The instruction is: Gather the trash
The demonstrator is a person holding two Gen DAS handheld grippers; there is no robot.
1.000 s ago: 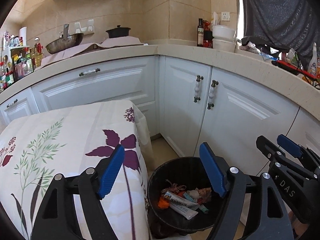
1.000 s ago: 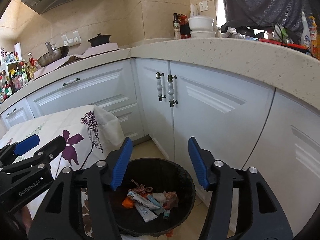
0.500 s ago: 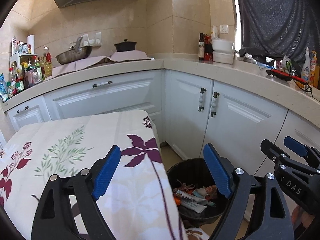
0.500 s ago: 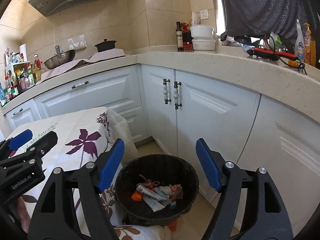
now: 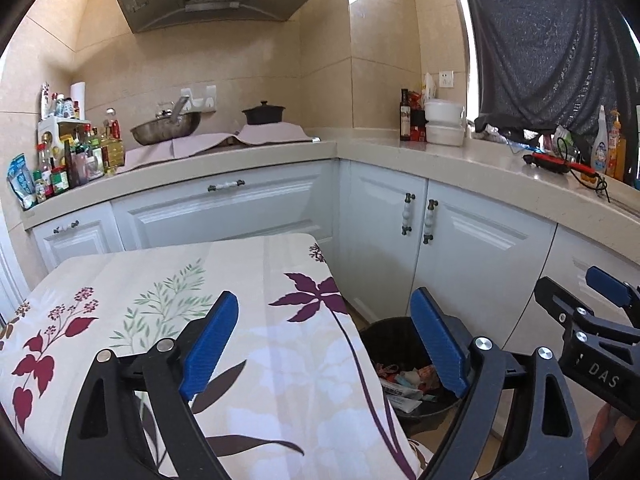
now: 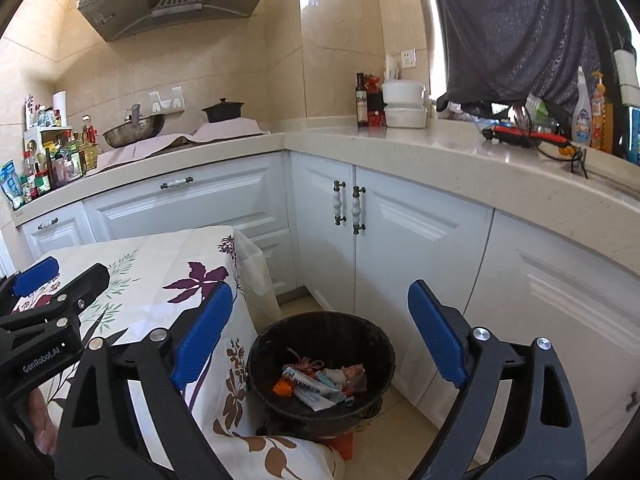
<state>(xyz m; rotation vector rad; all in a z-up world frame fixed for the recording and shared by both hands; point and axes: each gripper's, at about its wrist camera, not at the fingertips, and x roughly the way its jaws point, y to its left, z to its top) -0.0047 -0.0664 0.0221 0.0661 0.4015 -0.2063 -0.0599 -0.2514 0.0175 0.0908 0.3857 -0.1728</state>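
Looks like the drop step is wrapping up: both the left gripper (image 5: 324,340) and right gripper (image 6: 320,332) are hanging spread and empty, jaws just opening, trash (image 6: 320,384) sitting in the black bin (image 6: 376,344) beside the table's corner (image 6: 224,236), so next they're probably hunting for more.

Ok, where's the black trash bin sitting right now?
The black trash bin stands on the floor between the floral-clothed table and the white corner cabinets, low and central in the right wrist view, with wrappers inside.
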